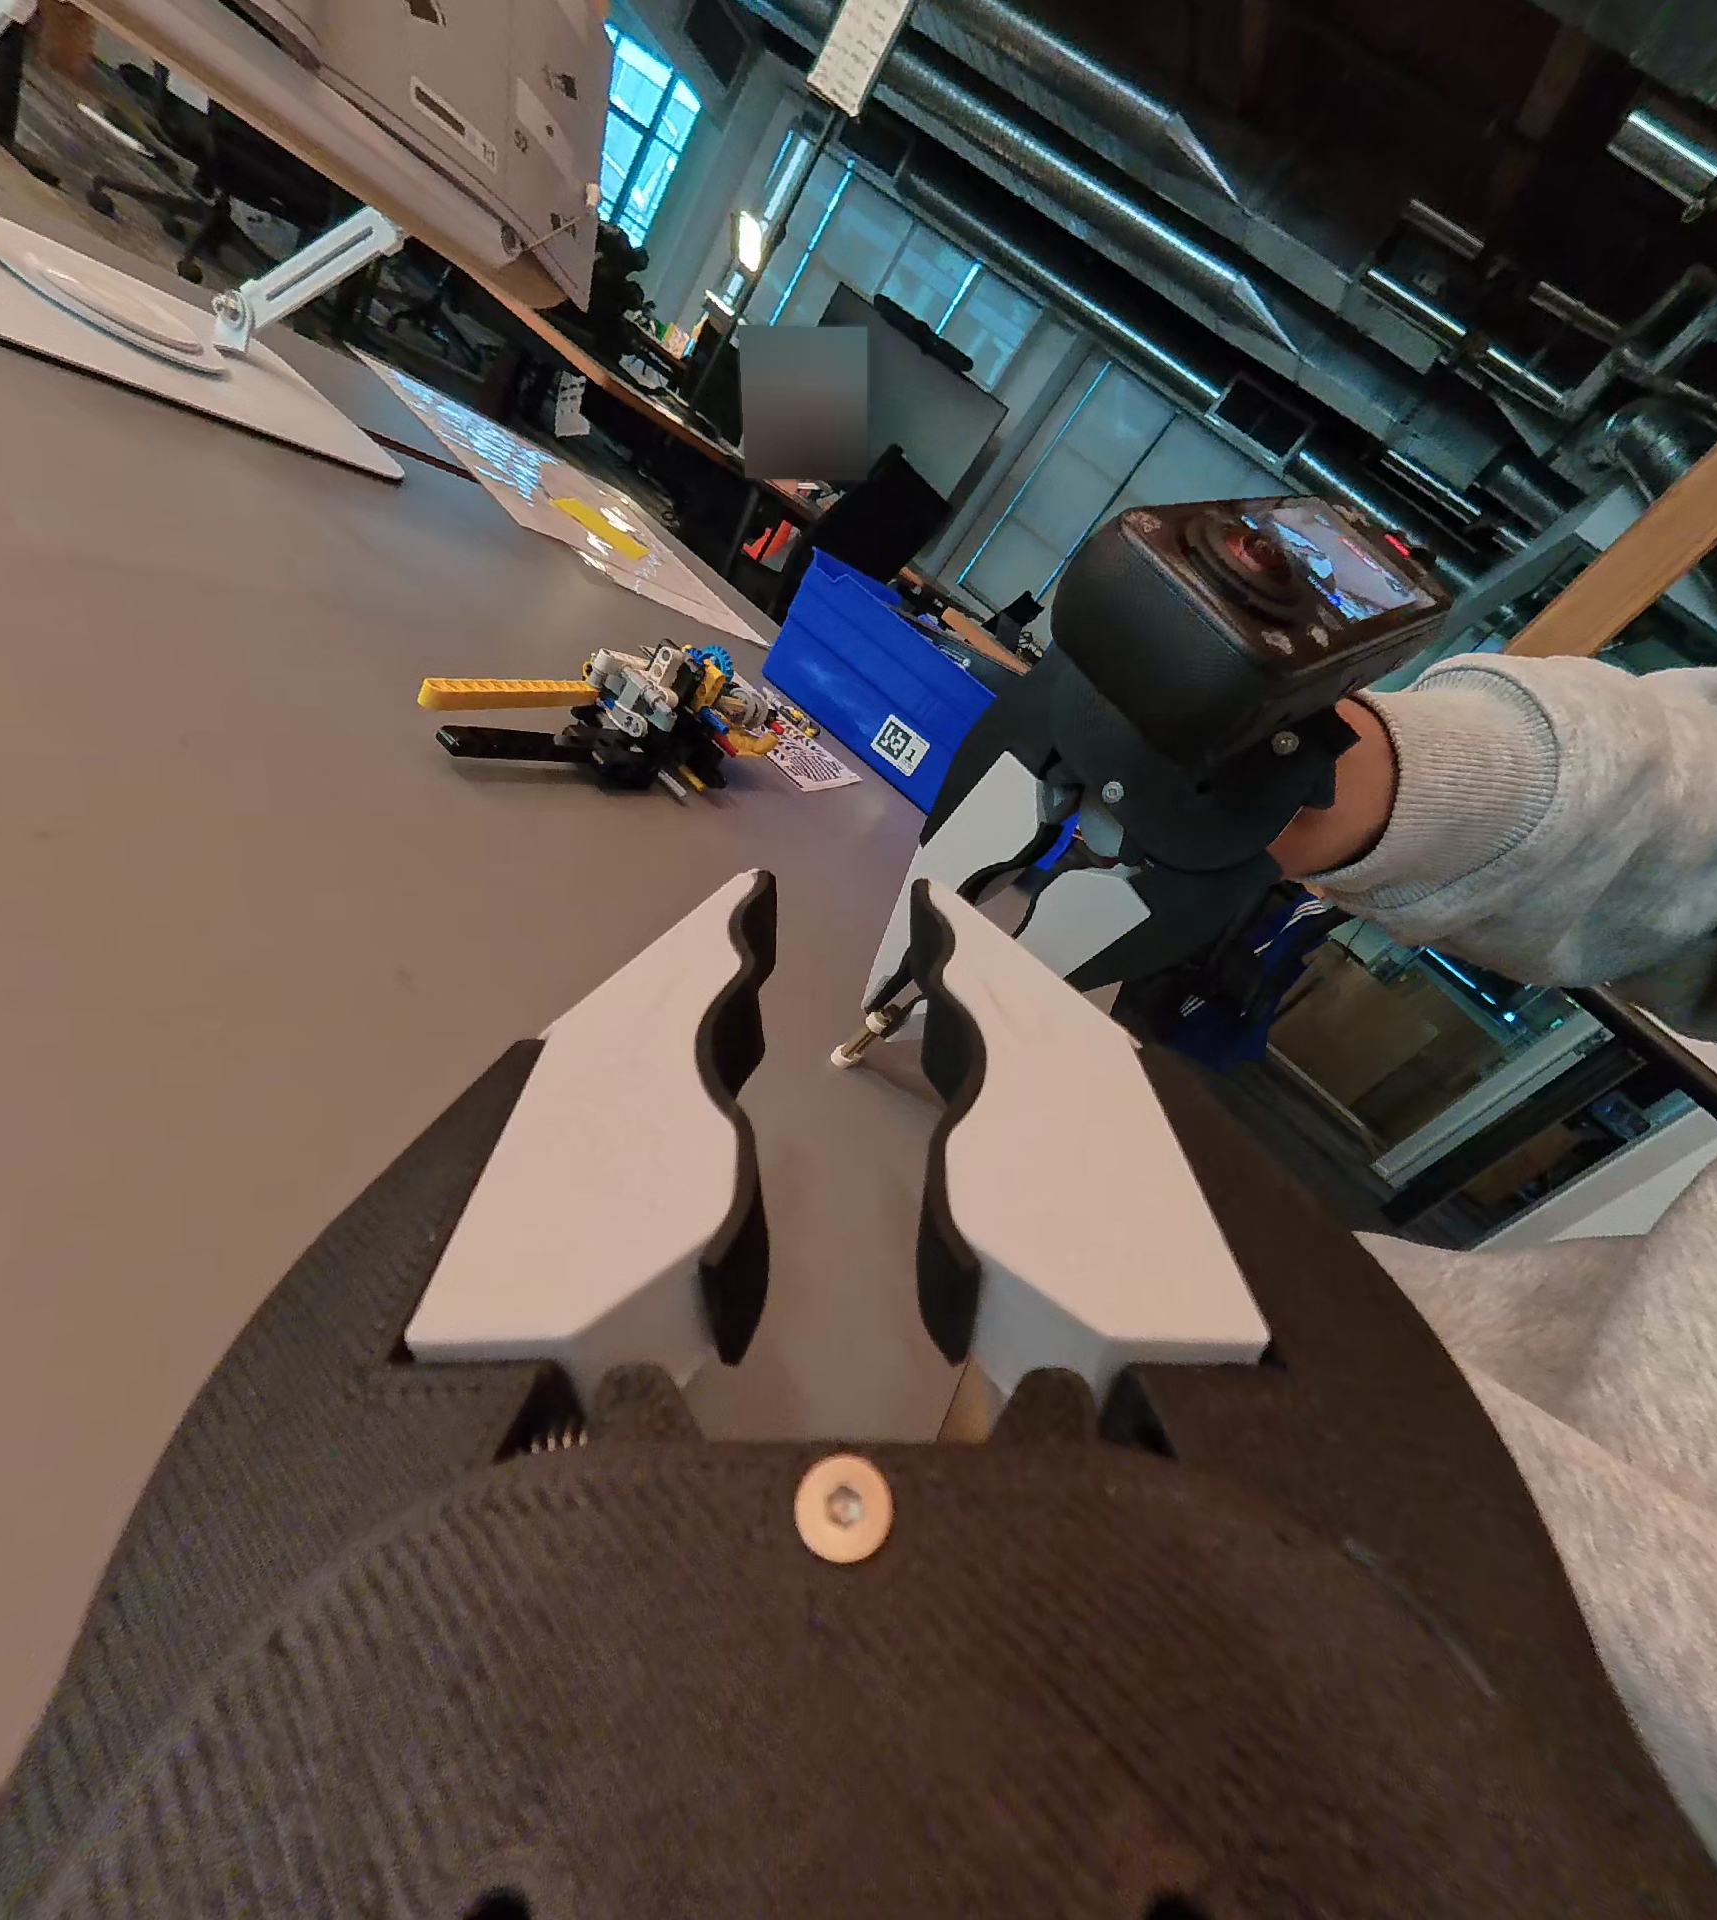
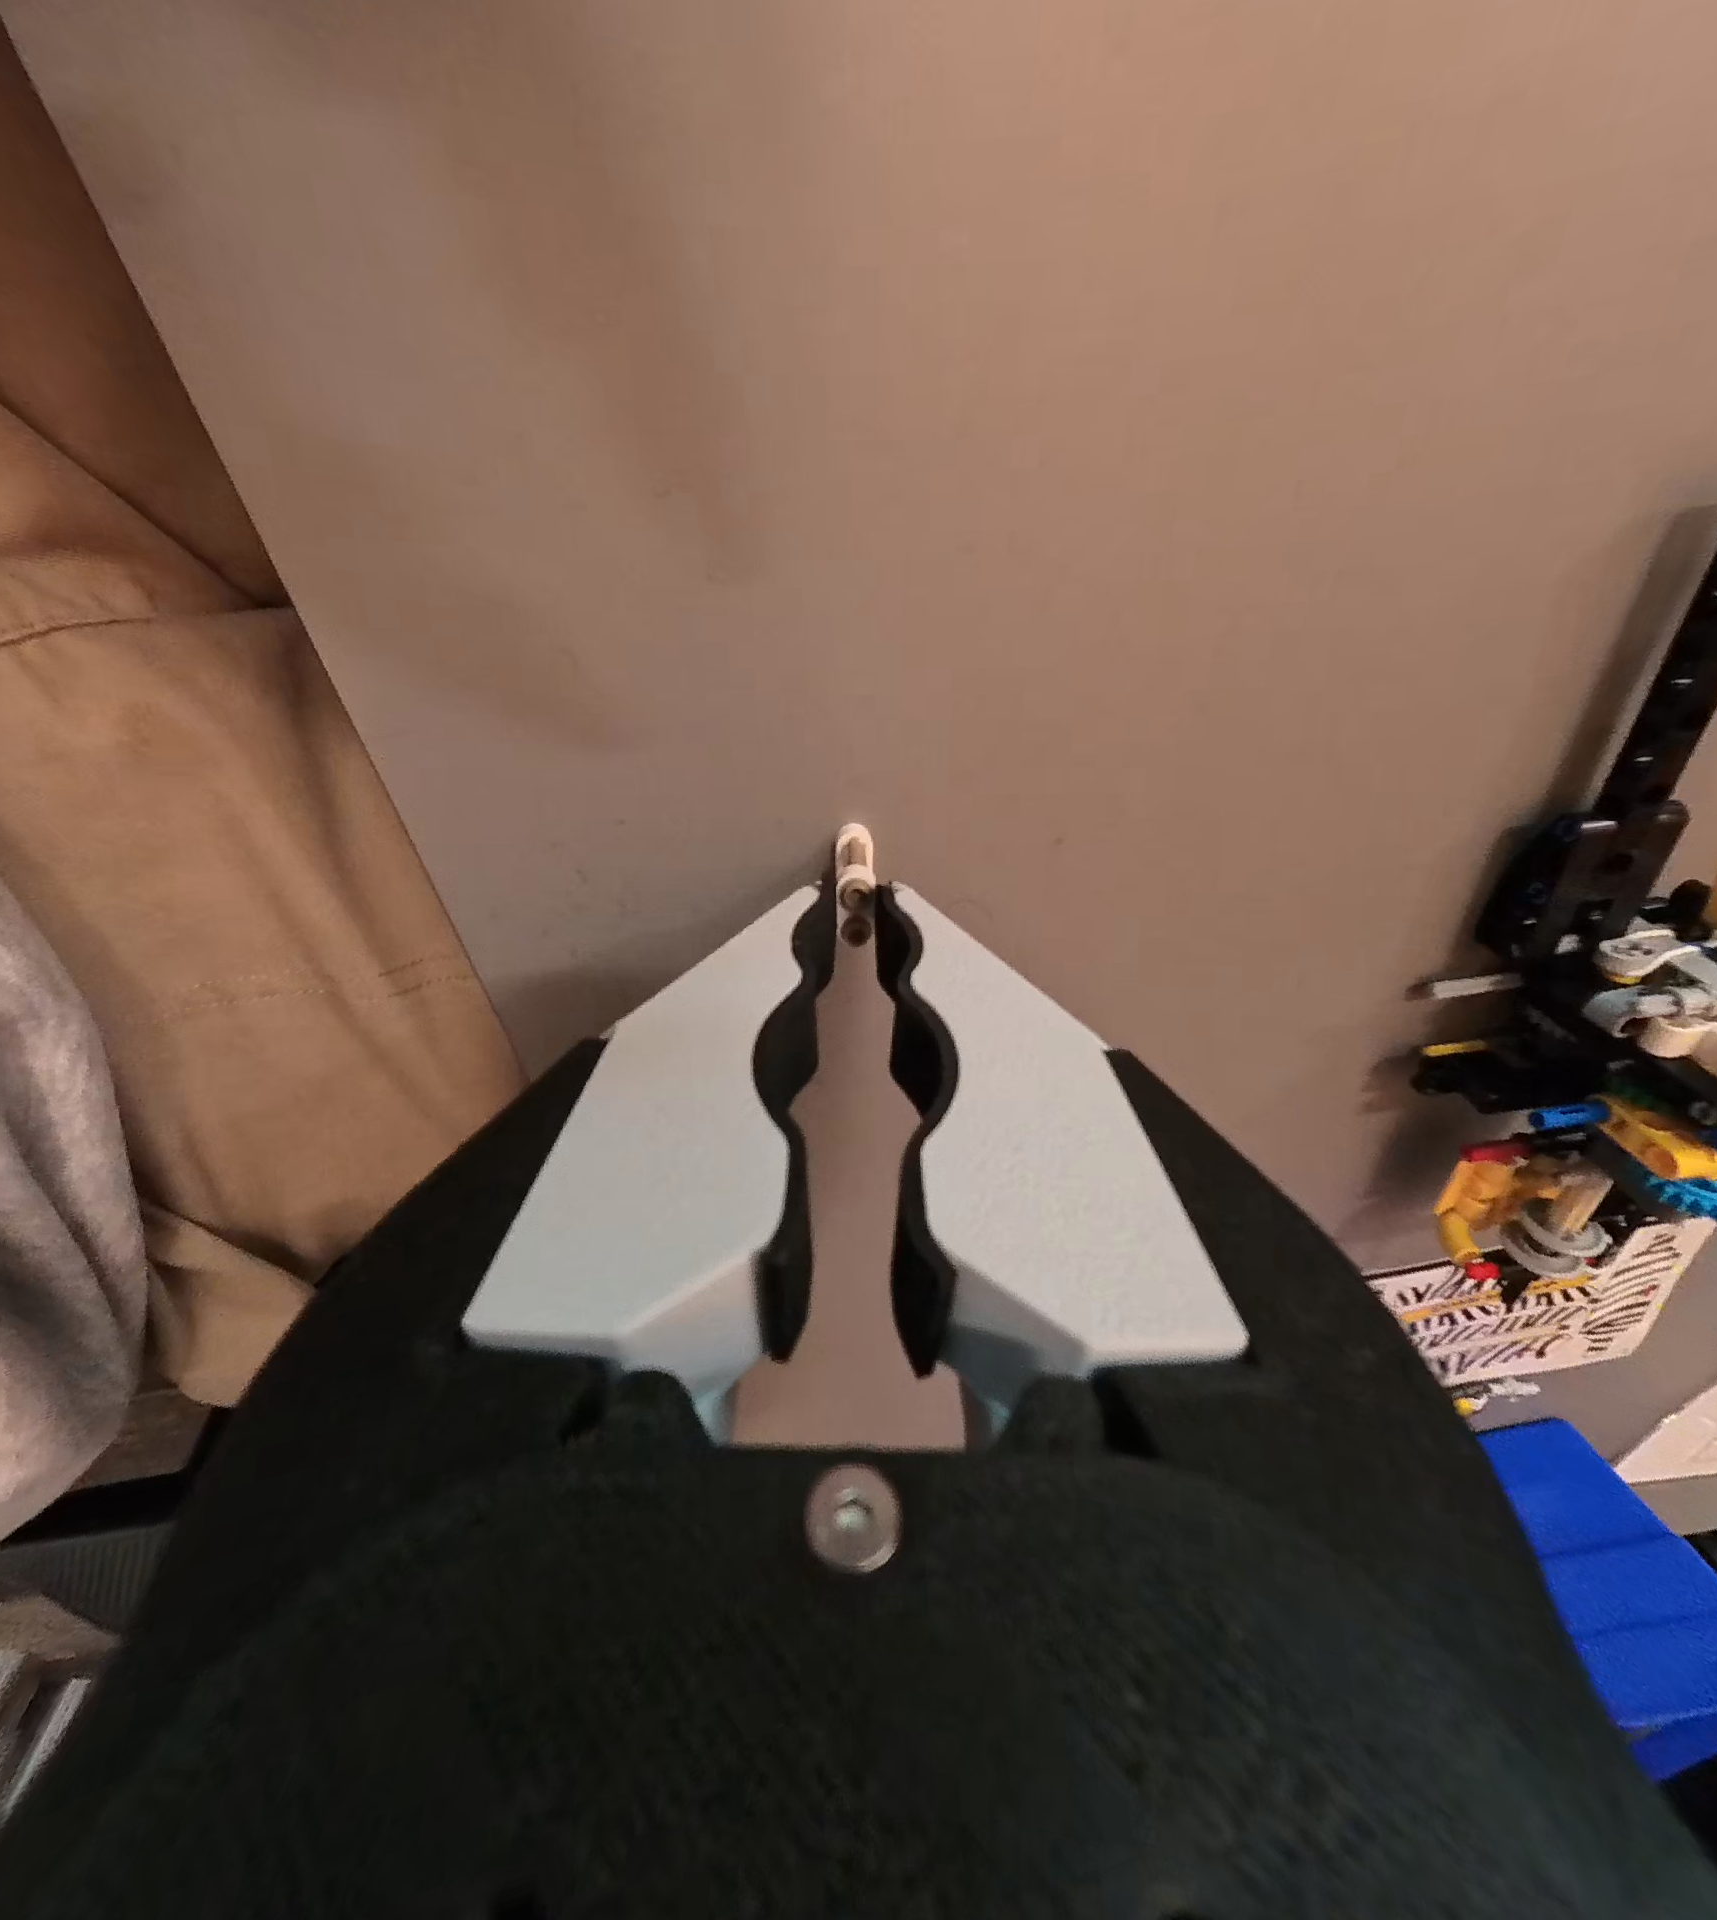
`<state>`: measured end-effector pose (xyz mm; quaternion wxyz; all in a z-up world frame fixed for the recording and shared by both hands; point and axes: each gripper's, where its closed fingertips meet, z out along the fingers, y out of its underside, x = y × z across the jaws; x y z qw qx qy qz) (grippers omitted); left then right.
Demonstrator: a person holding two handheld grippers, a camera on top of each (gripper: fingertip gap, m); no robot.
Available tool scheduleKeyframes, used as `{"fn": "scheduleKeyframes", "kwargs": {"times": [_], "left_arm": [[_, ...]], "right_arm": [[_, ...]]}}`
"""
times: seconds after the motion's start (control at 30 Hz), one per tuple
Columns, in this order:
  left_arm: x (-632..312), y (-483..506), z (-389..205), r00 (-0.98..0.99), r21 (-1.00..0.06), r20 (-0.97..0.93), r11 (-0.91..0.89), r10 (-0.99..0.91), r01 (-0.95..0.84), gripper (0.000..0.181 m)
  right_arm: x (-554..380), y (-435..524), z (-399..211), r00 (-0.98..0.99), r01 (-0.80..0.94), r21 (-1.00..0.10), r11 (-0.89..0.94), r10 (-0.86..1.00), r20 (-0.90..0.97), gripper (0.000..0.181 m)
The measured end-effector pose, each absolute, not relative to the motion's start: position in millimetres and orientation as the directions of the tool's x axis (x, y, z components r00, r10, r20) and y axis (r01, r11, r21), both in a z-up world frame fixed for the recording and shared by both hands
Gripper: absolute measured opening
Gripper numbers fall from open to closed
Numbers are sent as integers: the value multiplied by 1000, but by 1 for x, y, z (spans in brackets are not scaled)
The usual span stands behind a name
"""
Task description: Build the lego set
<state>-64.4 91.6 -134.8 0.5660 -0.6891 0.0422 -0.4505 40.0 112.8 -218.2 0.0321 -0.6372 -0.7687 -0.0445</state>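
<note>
Peg (image 2: 854, 894) in right gripper (image 2: 852, 906)

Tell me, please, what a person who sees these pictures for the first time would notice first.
First comes the right gripper, its tips pinching a small tan lego pin just above the grey table. Next is the half-built lego model of yellow and black beams and blue gears, farther back on the table beside a blue bin. The left gripper is open and empty.
</note>
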Motion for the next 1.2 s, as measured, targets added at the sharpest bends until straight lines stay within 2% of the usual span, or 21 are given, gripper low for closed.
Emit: {"fn": "scheduleKeyframes", "kwargs": {"times": [1.2], "left_arm": [[-63, 90, -134, 586, -816, 576, -361, -570, 451, 23]], "right_arm": [[38, 111, -221, -172, 985, 15, 172, 985, 6, 7]]}}
